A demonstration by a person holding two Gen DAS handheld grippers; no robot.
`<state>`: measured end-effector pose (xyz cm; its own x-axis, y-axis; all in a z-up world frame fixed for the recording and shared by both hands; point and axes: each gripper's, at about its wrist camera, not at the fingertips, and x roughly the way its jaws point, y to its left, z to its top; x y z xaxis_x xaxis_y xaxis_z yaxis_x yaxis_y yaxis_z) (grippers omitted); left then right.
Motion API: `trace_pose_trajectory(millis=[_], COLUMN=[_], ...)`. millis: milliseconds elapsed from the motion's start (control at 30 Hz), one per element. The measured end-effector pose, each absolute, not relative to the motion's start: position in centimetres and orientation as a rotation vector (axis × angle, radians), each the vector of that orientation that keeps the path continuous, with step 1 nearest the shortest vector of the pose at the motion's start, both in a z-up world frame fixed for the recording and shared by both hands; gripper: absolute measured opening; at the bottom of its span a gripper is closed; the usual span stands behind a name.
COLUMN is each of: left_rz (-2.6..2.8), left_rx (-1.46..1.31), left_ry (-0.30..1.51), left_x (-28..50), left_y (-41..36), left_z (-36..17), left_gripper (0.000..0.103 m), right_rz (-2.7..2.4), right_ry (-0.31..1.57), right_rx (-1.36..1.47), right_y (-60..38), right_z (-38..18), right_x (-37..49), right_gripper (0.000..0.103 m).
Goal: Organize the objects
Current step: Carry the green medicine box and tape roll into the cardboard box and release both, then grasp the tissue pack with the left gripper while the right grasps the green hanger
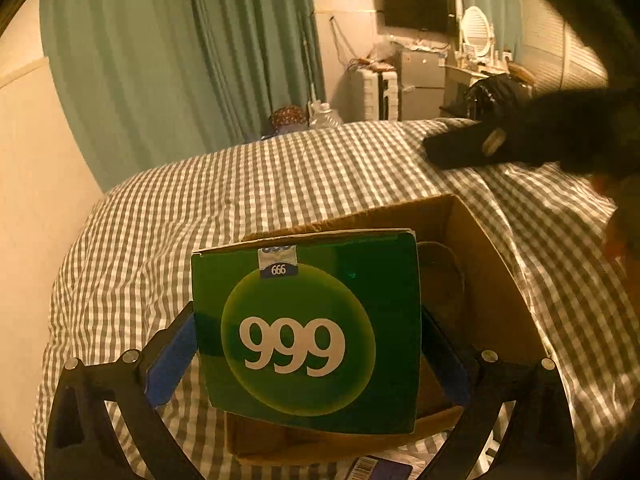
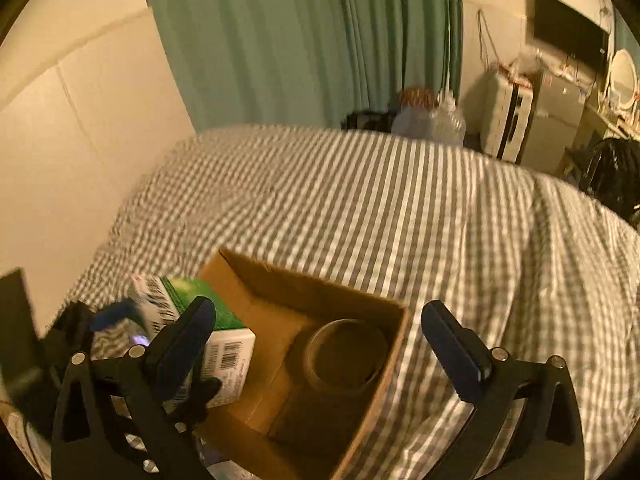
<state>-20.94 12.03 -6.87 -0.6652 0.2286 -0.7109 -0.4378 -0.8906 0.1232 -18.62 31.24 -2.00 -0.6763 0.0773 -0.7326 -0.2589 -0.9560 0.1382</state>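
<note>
Over the cardboard box [image 1: 492, 280] on the bed, left tongs [image 1: 308, 344] are gripping a green carton [image 1: 308, 336]; right tongs [image 2: 316, 340] are hovering wide, empty. Carton risks snagging the box rim.

A: Light?
B: Dim, warm yellow cast in both views. Patches of brighter light fall on the bedspread [image 1: 280, 184] toward its right edge, with soft shadows in the folds.
A: Sharpness?
B: Left wrist view sharp on the green box [image 1: 308, 336]; a dark blurred shape sits at upper right. Right wrist view is motion-smeared, the checks turning to streaks.
A: Edges?
B: Heavy fisheye bending, black corners.
</note>
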Motion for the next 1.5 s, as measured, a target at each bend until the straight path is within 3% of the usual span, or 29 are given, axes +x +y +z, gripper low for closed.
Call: trace_pose_trajectory(millis=[233, 367, 667, 833, 1133, 1500], left_rz=[2.566, 2.562, 2.559, 2.563, 2.662, 2.609], left_rx=[-0.999, -1.0, -0.987, -1.012, -0.987, -1.214], left_ry=[0.377, 0.293, 0.23, 0.212, 0.182, 0.214], left_x=[-18.6, -18.3, -18.1, -16.8, -10.6, -5.2], left_y=[12.0, 11.2, 9.7, 8.1, 3.5, 3.3], left_z=[-4.5, -3.8, -3.1, -3.2, -1.9, -9.6], left_gripper=[0.103, 0.103, 0.103, 0.103, 0.103, 0.103], right_rz=[2.819, 2.869, 2.809, 2.785, 2.742, 2.619], right_ry=[0.37, 0.565, 0.622, 0.537, 0.217, 0.029], right_rx=[-1.167, -1.291, -1.393, -1.316, -1.08, -1.305], right_y=[29.4, 28.9, 28.8, 29.2, 24.5, 19.6], right_z=[0.7, -0.8, -3.2, -2.8, -0.5, -9.1], right_x=[-15.3, -14.7, -14.9, -14.0, -5.5, -2.7], right_gripper=[0.103, 0.103, 0.103, 0.103, 0.103, 0.103])
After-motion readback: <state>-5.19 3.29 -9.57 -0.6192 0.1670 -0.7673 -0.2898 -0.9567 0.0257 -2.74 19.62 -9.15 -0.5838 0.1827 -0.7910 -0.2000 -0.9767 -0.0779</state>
